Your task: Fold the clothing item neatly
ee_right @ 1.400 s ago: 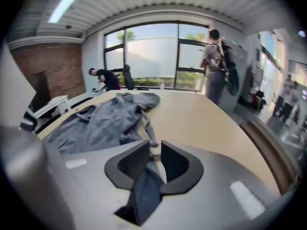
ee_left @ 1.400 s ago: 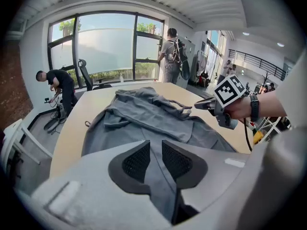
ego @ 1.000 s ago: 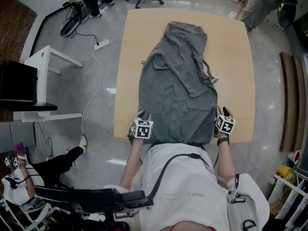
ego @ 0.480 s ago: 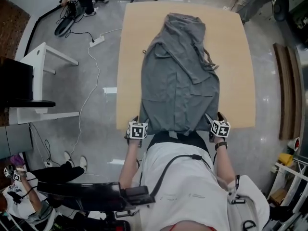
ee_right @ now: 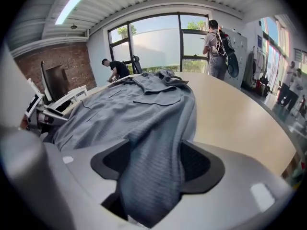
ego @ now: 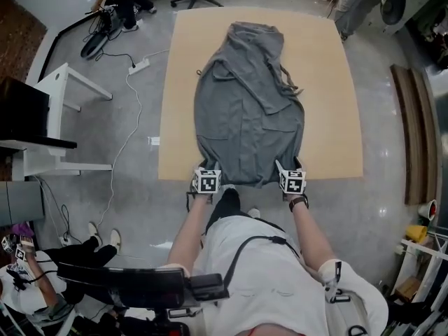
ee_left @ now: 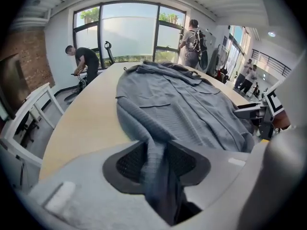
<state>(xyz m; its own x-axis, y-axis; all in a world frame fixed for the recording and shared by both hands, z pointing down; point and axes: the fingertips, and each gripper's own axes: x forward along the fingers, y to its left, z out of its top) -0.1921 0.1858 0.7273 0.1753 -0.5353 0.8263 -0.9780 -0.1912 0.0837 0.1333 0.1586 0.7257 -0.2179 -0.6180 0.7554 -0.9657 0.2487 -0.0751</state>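
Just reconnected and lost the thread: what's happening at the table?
A person holds a gripper in each hand at the near hem of a gray shirt spread lengthwise on the tan table. The fingers of the right gripper have just been opening and stand wide, with hem fabric draped between them. The fingers of the left gripper have just been closing around a bunched fold of hem; whether they press it is unclear.

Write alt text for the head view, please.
A grey shirt lies spread lengthwise on a wooden table, seen from above. The person at its near edge has the hem inside the left tool, jaws just closing, and the right tool, jaws just opened.
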